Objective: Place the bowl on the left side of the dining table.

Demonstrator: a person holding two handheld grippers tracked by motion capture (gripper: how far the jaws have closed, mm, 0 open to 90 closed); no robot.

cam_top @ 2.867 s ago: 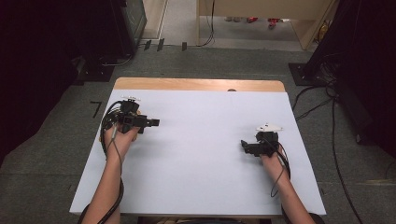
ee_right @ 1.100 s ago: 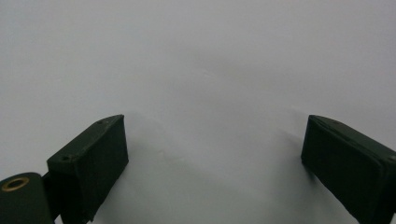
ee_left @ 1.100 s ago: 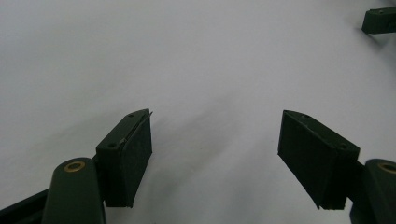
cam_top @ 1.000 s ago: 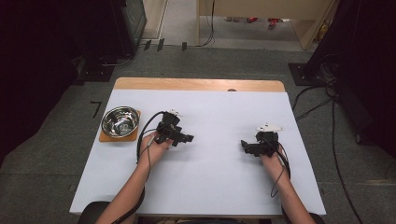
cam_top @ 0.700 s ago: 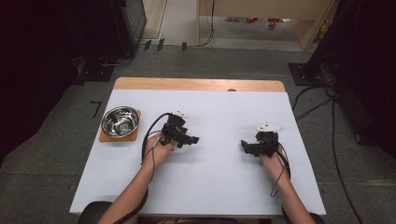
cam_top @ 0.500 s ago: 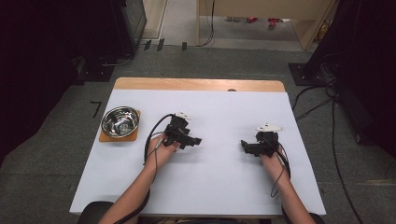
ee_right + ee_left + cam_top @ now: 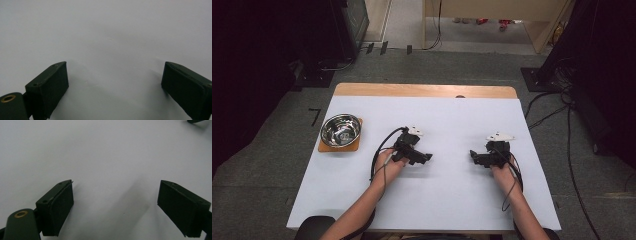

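Left gripper [image 7: 428, 158]: on the white table [image 7: 452, 200], left of centre, pointing toward the right gripper. Jaws spread wide, bare table between them; they have just been opening.

Right gripper [image 7: 472, 155]: right of centre, pointing toward the left one. Jaws spread wide, bare table between them.

Bowl [image 7: 341, 130]: shiny steel, upright, seated on a brown mat [image 7: 325, 147] near the table's left edge. It lies left of and slightly beyond the left gripper, behind its jaws, near but clear of it, and well apart from the right gripper.
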